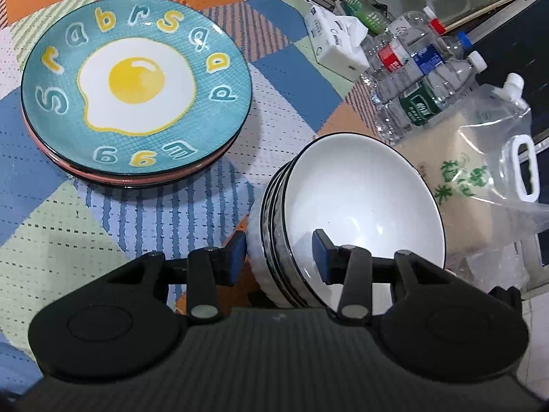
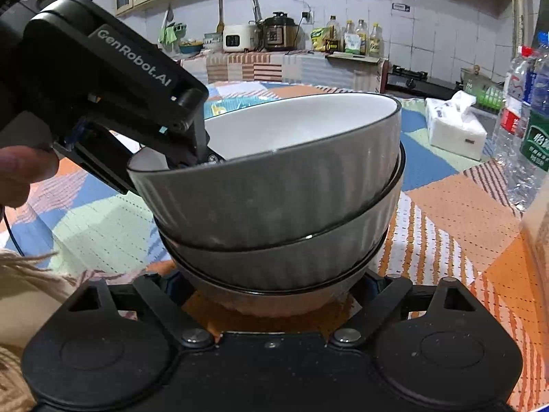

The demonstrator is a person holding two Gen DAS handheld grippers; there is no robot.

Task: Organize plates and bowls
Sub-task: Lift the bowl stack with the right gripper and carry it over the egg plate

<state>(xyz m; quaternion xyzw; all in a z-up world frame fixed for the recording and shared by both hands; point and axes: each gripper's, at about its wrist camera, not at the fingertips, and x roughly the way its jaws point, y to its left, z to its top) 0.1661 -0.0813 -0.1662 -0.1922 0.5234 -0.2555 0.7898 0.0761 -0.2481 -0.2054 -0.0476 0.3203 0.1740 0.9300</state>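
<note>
Room's a tiled kitchen: white wall tiles, cream cabinets up top, and a back counter (image 2: 295, 58) carrying a rice cooker (image 2: 238, 37), a pressure cooker (image 2: 279, 31) and some oil bottles (image 2: 355, 37). Everything sits on a table with a patchwork cloth (image 1: 103, 233) in orange, blue, green and white.

On the cloth, the plate stack (image 1: 135, 87) lies flat, a teal fried-egg plate on top with a pink one under it. Just beside it is the bowl stack (image 1: 343, 219), grey ribbed bowls with white insides and black rims; the top bowl sits tilted in the one below. A clear bag of rice (image 1: 480, 189) is right behind the bowls, then water bottles (image 1: 422, 72) and a tissue pack (image 1: 334, 43).

Left gripper (image 1: 279, 257) is wide open, straddling the top bowl's rim, one finger outside and one inside, not pinching.

Right gripper (image 2: 274, 285) is low at the stack's base, spread wide either side; fingertips are hidden behind the bowls, so can't tell about contact.
</note>
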